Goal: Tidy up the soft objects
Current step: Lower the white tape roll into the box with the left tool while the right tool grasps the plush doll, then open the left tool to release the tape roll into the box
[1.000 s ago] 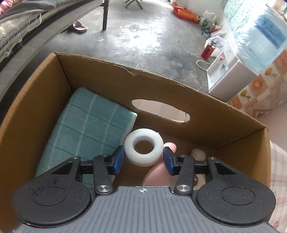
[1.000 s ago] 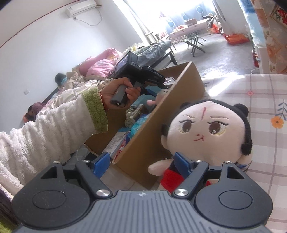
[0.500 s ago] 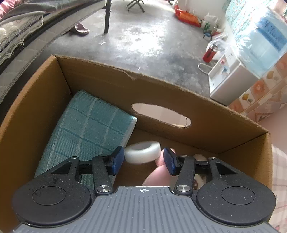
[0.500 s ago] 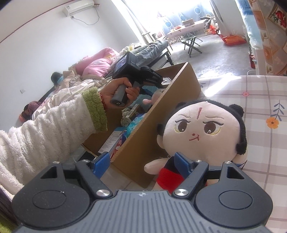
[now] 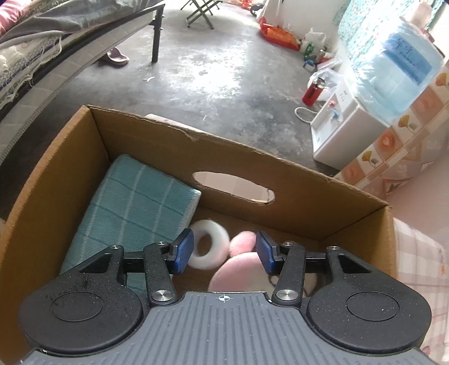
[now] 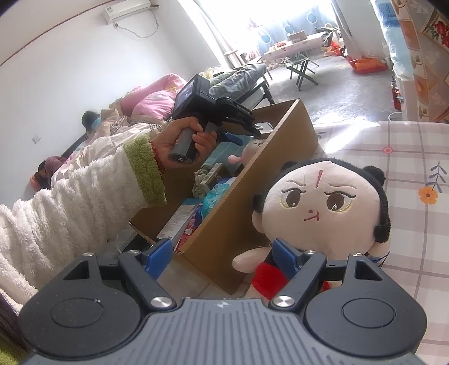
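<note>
My left claw [image 5: 221, 250] gapes over the box [image 5: 252, 165], white ring [image 5: 209, 243] dropped; right claw [image 6: 221, 254] apart; doll [image 6: 322, 202] remains outside.

Bare concrete floor [image 5: 213, 75], white wall [image 6: 56, 70] with air conditioner [image 6: 126, 11], bed [image 5: 42, 47], water dispenser [image 5: 345, 132], bright daylight.

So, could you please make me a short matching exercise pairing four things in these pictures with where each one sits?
Things:
1. white ring
2. teal checked cloth
3. plush doll
4. water jug

Places:
a. on top of the white dispenser
b. outside the cardboard box, against its wall
c. inside the box, along its left side
d. inside the box, just ahead of the left gripper

Pairs: 1-d, 2-c, 3-b, 4-a
</note>
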{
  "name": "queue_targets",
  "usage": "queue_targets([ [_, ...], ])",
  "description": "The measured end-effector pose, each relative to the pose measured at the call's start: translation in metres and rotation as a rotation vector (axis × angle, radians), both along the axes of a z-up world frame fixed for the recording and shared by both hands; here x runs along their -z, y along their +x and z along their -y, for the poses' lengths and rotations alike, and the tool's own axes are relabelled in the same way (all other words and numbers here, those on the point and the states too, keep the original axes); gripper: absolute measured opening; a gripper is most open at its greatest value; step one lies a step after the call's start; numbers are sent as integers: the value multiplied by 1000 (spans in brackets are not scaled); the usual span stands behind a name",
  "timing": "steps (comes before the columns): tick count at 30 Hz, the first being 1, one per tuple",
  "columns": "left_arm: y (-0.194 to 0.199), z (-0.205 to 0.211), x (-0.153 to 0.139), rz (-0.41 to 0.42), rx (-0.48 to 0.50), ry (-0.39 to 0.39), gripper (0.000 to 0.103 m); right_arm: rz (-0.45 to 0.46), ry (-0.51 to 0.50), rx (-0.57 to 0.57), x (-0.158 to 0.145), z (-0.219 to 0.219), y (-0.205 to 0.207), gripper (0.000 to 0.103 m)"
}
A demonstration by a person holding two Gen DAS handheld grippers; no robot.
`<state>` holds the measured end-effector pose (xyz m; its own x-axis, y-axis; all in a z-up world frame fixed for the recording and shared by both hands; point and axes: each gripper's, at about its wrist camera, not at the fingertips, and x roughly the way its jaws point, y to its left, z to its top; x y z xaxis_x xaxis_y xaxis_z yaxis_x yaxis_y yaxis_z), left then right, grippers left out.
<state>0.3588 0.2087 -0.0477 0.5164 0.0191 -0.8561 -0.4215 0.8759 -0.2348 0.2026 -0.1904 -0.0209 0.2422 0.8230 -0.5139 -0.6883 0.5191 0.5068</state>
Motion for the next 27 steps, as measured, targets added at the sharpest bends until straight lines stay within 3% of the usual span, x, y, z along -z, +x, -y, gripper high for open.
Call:
queue_targets([
  [3,3,-2,2,8,-7,-44,50,2,1,4,1,2,-1,81],
  [8,11,-11,18,-13,-45,-190,51,1,-4,14,2,5,-3,81],
  [14,19,-20,42,-64,-78,-275,53,-15,-5,33,6,11,2,81],
  [20,20,-22,44,-74,-91,-248,55,-25,-2,41,9,15,6,81],
  [27,1,-8,4,6,-33,-149,68,-16,7,47,5,18,1,81],
])
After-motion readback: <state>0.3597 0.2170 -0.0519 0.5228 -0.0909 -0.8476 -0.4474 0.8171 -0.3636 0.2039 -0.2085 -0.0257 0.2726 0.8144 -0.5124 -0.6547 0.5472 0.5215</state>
